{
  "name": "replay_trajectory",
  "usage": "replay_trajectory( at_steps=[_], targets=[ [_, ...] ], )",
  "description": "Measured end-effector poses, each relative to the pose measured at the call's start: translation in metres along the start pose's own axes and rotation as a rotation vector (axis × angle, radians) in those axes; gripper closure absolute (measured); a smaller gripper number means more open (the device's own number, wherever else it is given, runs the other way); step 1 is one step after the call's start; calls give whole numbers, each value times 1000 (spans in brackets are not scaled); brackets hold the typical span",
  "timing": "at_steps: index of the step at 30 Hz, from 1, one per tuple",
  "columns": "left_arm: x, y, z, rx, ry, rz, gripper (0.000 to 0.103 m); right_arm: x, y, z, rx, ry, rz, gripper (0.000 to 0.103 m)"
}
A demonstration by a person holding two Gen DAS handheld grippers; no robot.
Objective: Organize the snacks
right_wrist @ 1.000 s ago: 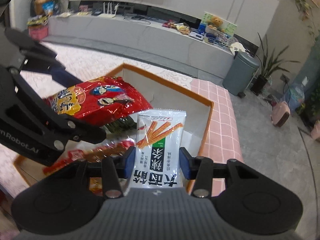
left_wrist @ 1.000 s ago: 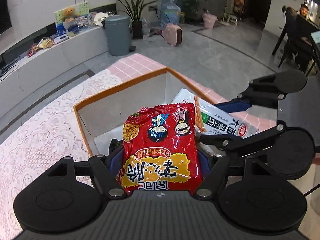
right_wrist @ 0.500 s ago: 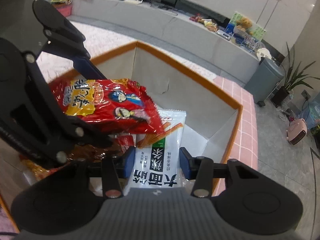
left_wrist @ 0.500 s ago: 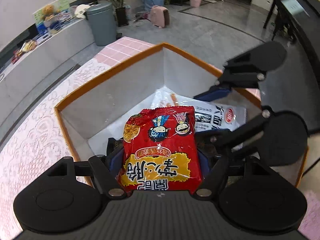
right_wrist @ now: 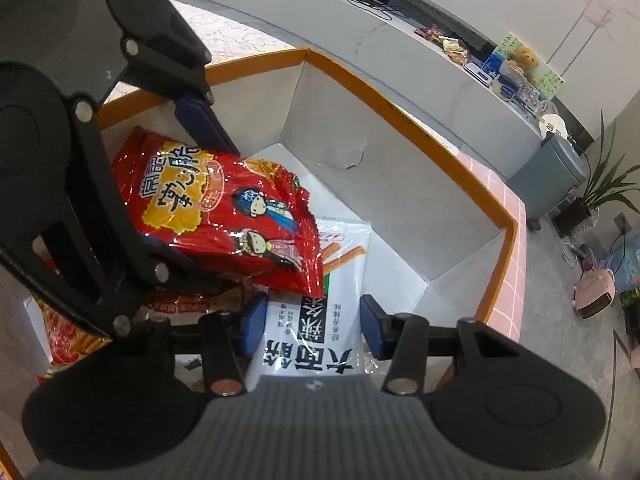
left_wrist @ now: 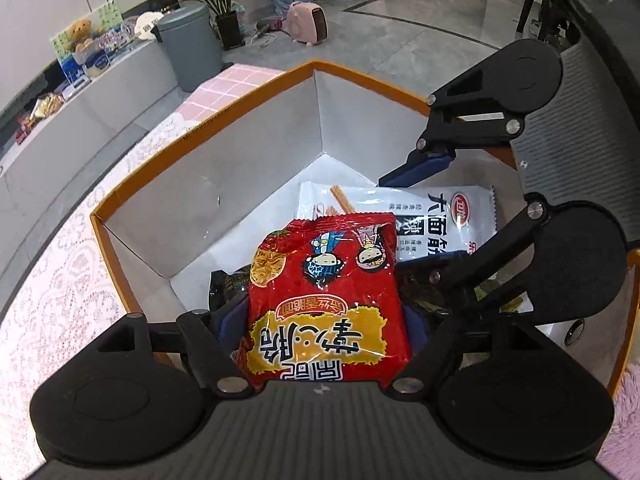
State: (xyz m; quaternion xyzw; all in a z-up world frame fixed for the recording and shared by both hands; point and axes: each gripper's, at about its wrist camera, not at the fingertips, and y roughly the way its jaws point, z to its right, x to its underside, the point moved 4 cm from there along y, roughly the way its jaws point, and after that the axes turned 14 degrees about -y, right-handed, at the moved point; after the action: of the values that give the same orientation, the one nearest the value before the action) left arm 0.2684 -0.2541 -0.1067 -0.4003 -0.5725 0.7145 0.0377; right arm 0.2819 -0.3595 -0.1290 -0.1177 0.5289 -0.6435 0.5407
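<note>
A red noodle-snack bag (left_wrist: 324, 300) lies between the fingers of my left gripper (left_wrist: 322, 316). Its jaws are opening and the pads stand slightly off the bag's sides. A white spicy-strip bag (right_wrist: 316, 336) lies between the blue pads (right_wrist: 372, 328) of my right gripper (right_wrist: 312, 320). These jaws are opening too, with thin gaps at the bag's edges. Both bags are low inside the orange-rimmed white box (left_wrist: 200, 136), and the red bag (right_wrist: 224, 216) overlaps the white bag (left_wrist: 440, 216). My right gripper (left_wrist: 428, 220) shows at the right of the left wrist view.
Other snack packets (right_wrist: 68, 332) and a dark bag (left_wrist: 228, 284) lie in the box's near part. The box sits on a lace tablecloth (left_wrist: 60, 280) beside a pink checked cloth (left_wrist: 224, 92). A grey bin (left_wrist: 192, 48), a pink heater (left_wrist: 310, 24) and a plant stand on the floor beyond.
Both grippers have sunk into the box with their bags. Both pairs of pads now stand a little wider than half a second ago.
</note>
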Motion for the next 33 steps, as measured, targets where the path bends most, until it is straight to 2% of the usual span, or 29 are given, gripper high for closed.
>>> replay_trajectory(
  at_steps=[2, 5, 7, 11, 19, 24, 31, 33],
  targets=[
    [1, -4, 3, -7, 14, 12, 12, 0, 0, 0, 5, -14, -8, 48],
    [0, -12, 8, -33, 49, 43, 10, -2, -4, -3, 22, -41, -15, 27],
    [0, -18, 12, -46, 64, 65, 10, -3, -9, -4, 32, -46, -11, 23],
    [0, -31, 19, -58, 75, 97, 10, -2, -23, -5, 54, -46, -13, 22],
    [1, -63, 22, -50, 37, 155, 10, -4, -48, -8, 80, -4, -4, 22],
    [10, -97, 14, -72, -26, 224, 11, -7, -72, -9, 90, 132, 44, 22],
    [28, -158, 3, -134, -124, 359, 12, -17, -118, -20, 159, 347, 149, 21],
    [36, -174, 1, -142, -166, 392, 12, -21, -132, -25, 178, 404, 194, 13]
  ],
)
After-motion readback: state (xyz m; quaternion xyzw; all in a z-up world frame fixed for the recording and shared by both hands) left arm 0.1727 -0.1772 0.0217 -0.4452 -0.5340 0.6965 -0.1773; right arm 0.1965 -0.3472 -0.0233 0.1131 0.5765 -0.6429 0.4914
